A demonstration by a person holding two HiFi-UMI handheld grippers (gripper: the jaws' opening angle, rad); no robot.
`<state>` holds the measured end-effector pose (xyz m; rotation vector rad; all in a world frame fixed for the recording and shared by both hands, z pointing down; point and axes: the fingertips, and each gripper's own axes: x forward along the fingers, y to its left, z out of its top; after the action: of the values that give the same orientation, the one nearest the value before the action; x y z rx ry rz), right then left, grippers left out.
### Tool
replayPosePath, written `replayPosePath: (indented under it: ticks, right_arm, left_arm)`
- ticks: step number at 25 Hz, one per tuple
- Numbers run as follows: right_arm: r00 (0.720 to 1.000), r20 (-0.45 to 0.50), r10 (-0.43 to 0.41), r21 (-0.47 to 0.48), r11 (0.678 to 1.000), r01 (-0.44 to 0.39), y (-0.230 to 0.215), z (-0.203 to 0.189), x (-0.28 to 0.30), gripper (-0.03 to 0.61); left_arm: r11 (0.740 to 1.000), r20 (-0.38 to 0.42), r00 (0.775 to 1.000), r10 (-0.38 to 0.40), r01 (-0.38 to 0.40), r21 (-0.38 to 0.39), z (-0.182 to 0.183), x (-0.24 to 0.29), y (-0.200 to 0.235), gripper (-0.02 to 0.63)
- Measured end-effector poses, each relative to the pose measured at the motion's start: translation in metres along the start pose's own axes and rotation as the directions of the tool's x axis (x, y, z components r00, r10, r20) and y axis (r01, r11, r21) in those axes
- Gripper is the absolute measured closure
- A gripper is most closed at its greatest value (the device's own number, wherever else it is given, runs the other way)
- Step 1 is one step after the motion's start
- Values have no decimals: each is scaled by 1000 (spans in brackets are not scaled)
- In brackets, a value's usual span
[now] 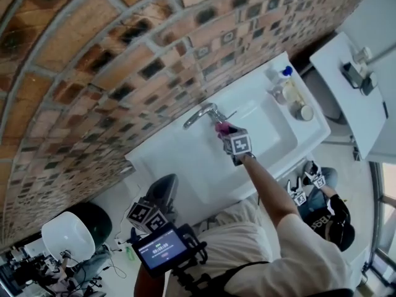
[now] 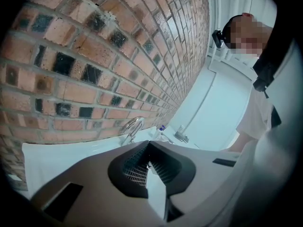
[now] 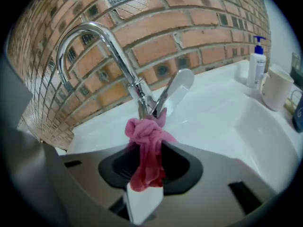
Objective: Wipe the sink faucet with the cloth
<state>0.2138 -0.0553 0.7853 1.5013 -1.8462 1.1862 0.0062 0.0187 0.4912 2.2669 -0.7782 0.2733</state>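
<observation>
Clamps pink cloth in right tool at faucet base. Holds left tool shut, empty, well back from faucet. Reads as wiping start; probably calls next for rubbing along faucet.

No legible text; screen digits too blurred.

Bright even daylight, soft shadows, strong fisheye bending and black vignette in gripper views, slight softness overall
</observation>
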Motion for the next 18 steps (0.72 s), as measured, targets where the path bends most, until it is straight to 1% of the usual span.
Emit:
replayPosePath:
  ticks: [3, 5, 8, 10, 13, 15, 17, 18]
  right_arm:
    - [1000, 12, 2, -14, 1000, -2, -2, 10, -4, 430]
    - [1000, 29, 9, -28, 1000, -9, 1, 19, -10, 431]
    - [997, 82, 7, -38, 999, -4, -6, 31, -20, 433]
    - [993, 115, -11, -24, 1000, 14, -18, 41, -31, 433]
    - [983, 168, -73, 6, 997, 73, -46, 63, -52, 433]
    - [964, 243, -110, 4, 994, 112, -58, 86, -80, 434]
    - [928, 358, -106, -7, 993, 116, -56, 116, -119, 442]
    - [913, 398, -95, -32, 993, 117, -50, 127, -135, 443]
  left_arm:
    - [1000, 12, 1000, 5, -5, -10, 2, -4, 7, 614]
    - [1000, 9, 1000, 2, -2, -14, -3, -8, 12, 614]
    - [1000, 16, 1000, 2, -2, -23, -6, -11, 15, 614]
    - [999, 28, 1000, 3, -2, -35, -8, -10, 16, 614]
    - [999, 33, 999, -5, 7, -50, -15, -9, 17, 614]
    - [999, 33, 999, -9, 10, -49, -16, -9, 15, 614]
    - [999, 42, 999, -9, 10, -44, -14, -9, 15, 614]
    - [999, 50, 999, -8, 11, -46, -13, -9, 15, 614]
